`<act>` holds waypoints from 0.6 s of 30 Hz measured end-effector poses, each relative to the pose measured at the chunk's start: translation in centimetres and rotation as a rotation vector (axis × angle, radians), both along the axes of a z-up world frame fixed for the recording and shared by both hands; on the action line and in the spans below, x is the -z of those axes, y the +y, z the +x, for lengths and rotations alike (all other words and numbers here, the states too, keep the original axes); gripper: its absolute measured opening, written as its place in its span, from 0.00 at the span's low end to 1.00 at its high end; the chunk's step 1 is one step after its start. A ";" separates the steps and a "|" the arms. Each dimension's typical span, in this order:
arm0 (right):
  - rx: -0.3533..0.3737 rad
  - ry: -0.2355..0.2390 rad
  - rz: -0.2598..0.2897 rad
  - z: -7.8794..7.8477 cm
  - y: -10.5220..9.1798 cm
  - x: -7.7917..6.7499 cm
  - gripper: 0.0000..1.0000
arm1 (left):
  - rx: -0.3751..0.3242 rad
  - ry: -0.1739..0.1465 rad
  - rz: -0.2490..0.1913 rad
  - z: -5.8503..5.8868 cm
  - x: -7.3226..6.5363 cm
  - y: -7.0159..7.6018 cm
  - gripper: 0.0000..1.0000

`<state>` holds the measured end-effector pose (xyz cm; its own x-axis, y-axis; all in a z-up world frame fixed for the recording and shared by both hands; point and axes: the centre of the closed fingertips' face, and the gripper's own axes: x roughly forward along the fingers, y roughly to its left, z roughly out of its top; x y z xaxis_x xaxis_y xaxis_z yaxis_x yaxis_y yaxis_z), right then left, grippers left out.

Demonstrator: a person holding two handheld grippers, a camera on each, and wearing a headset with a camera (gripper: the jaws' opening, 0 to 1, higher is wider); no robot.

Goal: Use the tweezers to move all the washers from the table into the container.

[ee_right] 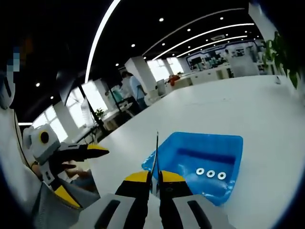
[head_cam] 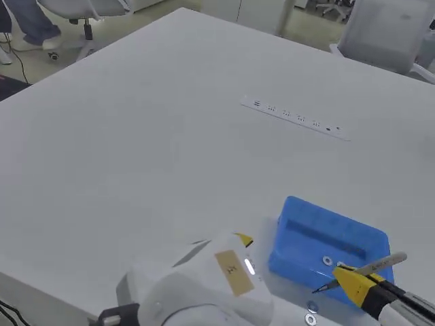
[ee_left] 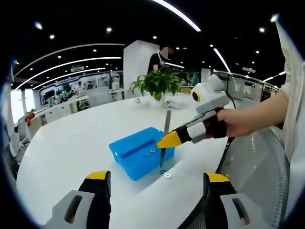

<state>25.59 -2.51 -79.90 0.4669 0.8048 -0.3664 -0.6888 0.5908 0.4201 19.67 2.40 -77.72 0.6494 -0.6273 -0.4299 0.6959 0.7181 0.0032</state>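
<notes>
A blue container (head_cam: 299, 205) sits near the table's front edge, with washers (head_cam: 327, 261) inside it. In the right gripper view the container (ee_right: 205, 137) holds three washers (ee_right: 210, 173). Two more washers (ee_left: 165, 174) lie on the table just in front of the container (ee_left: 138, 170), and they appear again in the head view (head_cam: 312, 315). My right gripper (ee_right: 153, 177) is shut on the metal tweezers (ee_right: 156, 155). The tweezers (ee_left: 166, 138) point down, tips just above the loose washers. My left gripper (ee_left: 157, 177) is open and holds nothing, a little short of the container.
A white power strip (head_cam: 296, 117) lies further back on the white table (head_cam: 136, 136). Office chairs (head_cam: 391, 30) stand beyond the far edges. A potted plant (ee_left: 159, 81) stands at the table's far end.
</notes>
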 end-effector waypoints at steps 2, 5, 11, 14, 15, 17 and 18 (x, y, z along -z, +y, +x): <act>0.000 0.010 -0.026 -0.2 -0.2 1.0 0.04 | 0.003 0.003 0.001 -0.1 0.1 -0.1 0.81; 0.002 0.034 -0.056 -0.6 -0.4 2.2 0.04 | 0.006 0.004 0.002 -0.1 0.1 -0.1 0.81; 0.032 0.054 -0.080 -0.5 -1.2 3.4 0.04 | 0.005 0.006 0.001 -0.1 0.1 -0.1 0.81; 0.036 0.060 -0.076 -0.5 -1.2 3.4 0.04 | 0.004 0.007 0.001 -0.1 0.1 -0.1 0.80; 0.031 0.057 -0.085 -0.6 -1.1 3.5 0.04 | 0.004 0.008 0.002 -0.1 0.1 0.0 0.80; 0.022 0.043 -0.097 -0.7 -1.0 3.4 0.04 | 0.004 0.013 0.000 -0.1 0.2 -0.1 0.80; 0.015 0.033 -0.117 -0.7 -1.0 3.5 0.04 | 0.003 0.015 -0.001 -0.1 0.2 0.0 0.80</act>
